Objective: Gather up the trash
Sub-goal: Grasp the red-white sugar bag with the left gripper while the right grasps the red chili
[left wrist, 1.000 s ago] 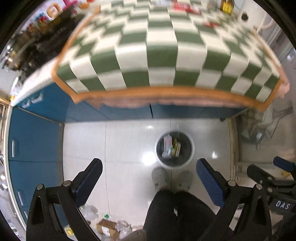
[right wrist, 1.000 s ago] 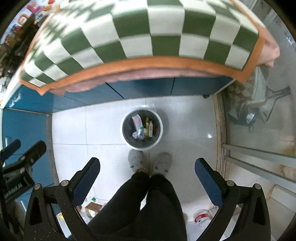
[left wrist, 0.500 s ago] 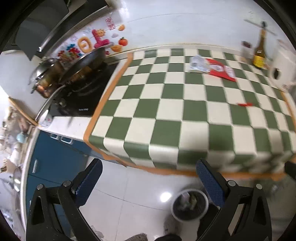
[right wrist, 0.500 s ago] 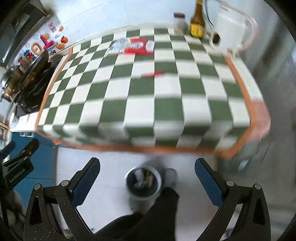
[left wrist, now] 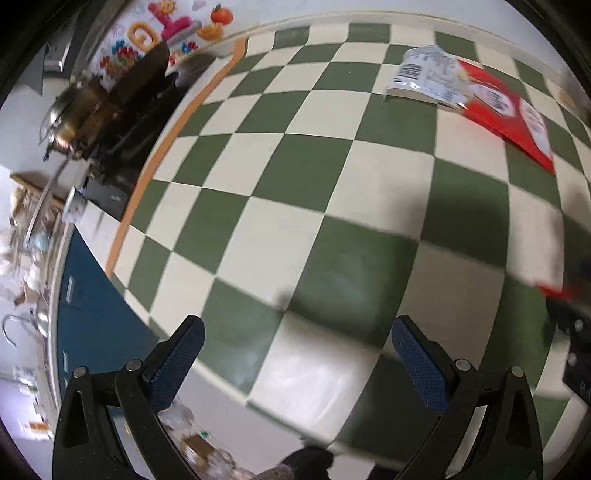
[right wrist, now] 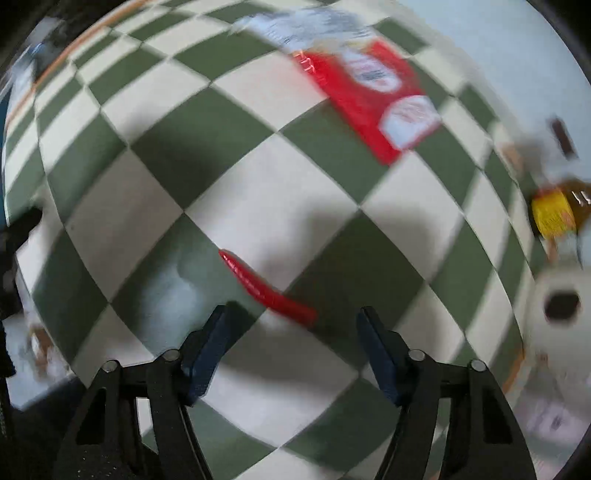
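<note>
Your right gripper (right wrist: 293,325) has its jaws spread wide with nothing between them, hovering low over the checkered counter (right wrist: 258,206). Just ahead of its fingertips, in line with the gap, lies a thin red wrapper strip (right wrist: 266,286), flat on the cloth and slanting from upper left to lower right. Farther back on the counter is a red packet (right wrist: 365,96) with a silvery-white wrapper (right wrist: 306,27) lying against its far end; the view is blurred, so the print cannot be read. Off to the right stand a brown bottle with a yellow label (right wrist: 554,214) and a white appliance (right wrist: 557,306).

Your left gripper (left wrist: 295,343) is likewise spread and empty, held above the near edge of the counter (left wrist: 314,177). From this view the red packet (left wrist: 513,118) and silvery-white wrapper (left wrist: 424,75) sit far back on the right, and the red wrapper strip (left wrist: 554,291) shows at the right edge. A stove with pans (left wrist: 107,110) lies beside the counter on the left, with blue cabinets (left wrist: 92,314) below.
</note>
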The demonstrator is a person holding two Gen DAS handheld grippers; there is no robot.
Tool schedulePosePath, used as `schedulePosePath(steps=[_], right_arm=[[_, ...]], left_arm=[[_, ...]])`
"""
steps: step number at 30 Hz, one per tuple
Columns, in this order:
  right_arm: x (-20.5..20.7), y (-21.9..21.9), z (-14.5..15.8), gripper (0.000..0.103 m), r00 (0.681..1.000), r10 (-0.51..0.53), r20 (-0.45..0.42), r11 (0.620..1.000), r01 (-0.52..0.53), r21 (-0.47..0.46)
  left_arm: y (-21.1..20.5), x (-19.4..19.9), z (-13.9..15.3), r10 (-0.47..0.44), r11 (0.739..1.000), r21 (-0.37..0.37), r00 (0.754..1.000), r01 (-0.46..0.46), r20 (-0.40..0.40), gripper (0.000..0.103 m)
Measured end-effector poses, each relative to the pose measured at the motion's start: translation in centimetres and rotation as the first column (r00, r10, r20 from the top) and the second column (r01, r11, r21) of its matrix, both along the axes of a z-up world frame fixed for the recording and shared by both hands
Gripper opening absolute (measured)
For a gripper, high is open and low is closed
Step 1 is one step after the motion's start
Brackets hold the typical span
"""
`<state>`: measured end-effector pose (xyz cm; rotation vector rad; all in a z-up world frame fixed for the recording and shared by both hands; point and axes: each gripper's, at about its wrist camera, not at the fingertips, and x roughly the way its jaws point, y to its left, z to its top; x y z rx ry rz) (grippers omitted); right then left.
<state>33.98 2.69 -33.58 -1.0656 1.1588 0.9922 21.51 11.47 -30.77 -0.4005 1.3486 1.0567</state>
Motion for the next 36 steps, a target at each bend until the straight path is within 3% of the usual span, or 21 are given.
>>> schedulePosePath(steps=[1,2,3,5,9,12,14,15,17,19,20,22,25,29,36], right_arm=[[0.9,0.1,0.0,0.051,0.998,0.008,-0.065,1.000,-0.006,0.024],[1.6,0.1,-0.1,0.036,0.993,-0.009,-0.113,0.999,0.013,0.031],[2.3,0.0,0.0,0.012,0.994,-0.031,-0.108,0.999,0.036,0.039],[3.9,-0.1,-0.1,0.009,0.991,-0.083,-0.102,0.995,0.089,0.055],[9.7,-0.2,0.3,0.009,0.927,-0.302,-0.222,0.937,0.331,0.108],[14.8,0.1,1.2,0.009,0.865,-0.428,-0.261,0.865,0.476,0.157],[17.1,0.7,1.2,0.009,0.836,-0.471,-0.282,0.836,0.525,0.161],[18.3,1.1,1.2,0.009,0.824,-0.491,-0.283,0.821,0.546,0.166],[19.8,1.9,0.9,0.009,0.814,-0.512,-0.277,0.807,0.565,0.169],[21.4,2.7,0.5,0.009,0.800,-0.532,-0.276,0.792,0.586,0.170],[21.2,3.2,0.5,0.009,0.797,-0.537,-0.275,0.790,0.590,0.169],[22.1,3.8,0.0,0.009,0.790,-0.550,-0.270,0.782,0.601,0.165],[22.6,5.6,-0.8,0.009,0.787,-0.552,-0.276,0.783,0.603,0.153],[21.9,6.8,-1.0,0.009,0.797,-0.532,-0.287,0.793,0.588,0.163],[20.6,6.7,1.0,0.009,0.801,-0.505,-0.320,0.787,0.580,0.209]], left_arm=[[0.6,0.5,-0.1,0.020,1.000,-0.013,1.000,-0.020,0.007,0.103],[1.2,1.0,0.0,0.037,0.999,-0.024,0.999,-0.037,0.018,0.103],[1.8,1.5,0.1,0.052,0.998,-0.033,0.998,-0.051,0.032,0.103],[3.2,2.9,0.2,0.075,0.996,-0.056,0.995,-0.071,0.066,0.103],[7.1,6.1,0.1,0.151,0.976,-0.182,0.969,-0.116,0.195,0.103],[10.8,8.9,-0.7,0.259,0.934,-0.326,0.908,-0.147,0.331,0.103],[12.4,10.4,-1.5,0.310,0.913,-0.372,0.878,-0.168,0.365,0.098],[13.2,11.3,-1.8,0.334,0.904,-0.390,0.862,-0.177,0.382,0.089],[14.3,12.8,-2.5,0.354,0.898,-0.397,0.851,-0.192,0.388,0.079],[14.6,14.5,-2.5,0.313,0.925,-0.325,0.875,-0.195,0.368,0.068],[14.5,15.5,-2.6,0.270,0.945,-0.271,0.900,-0.181,0.341,0.066],[14.2,16.9,-2.5,0.197,0.972,-0.182,0.935,-0.148,0.294,0.043],[13.6,18.3,-2.1,0.102,0.991,-0.110,0.963,-0.077,0.249,0.020],[12.9,18.3,0.2,0.041,0.999,-0.043,0.963,-0.031,0.267,0.010],[10.3,15.5,8.2,-0.067,0.988,0.151,0.950,0.021,0.305,0.004]])
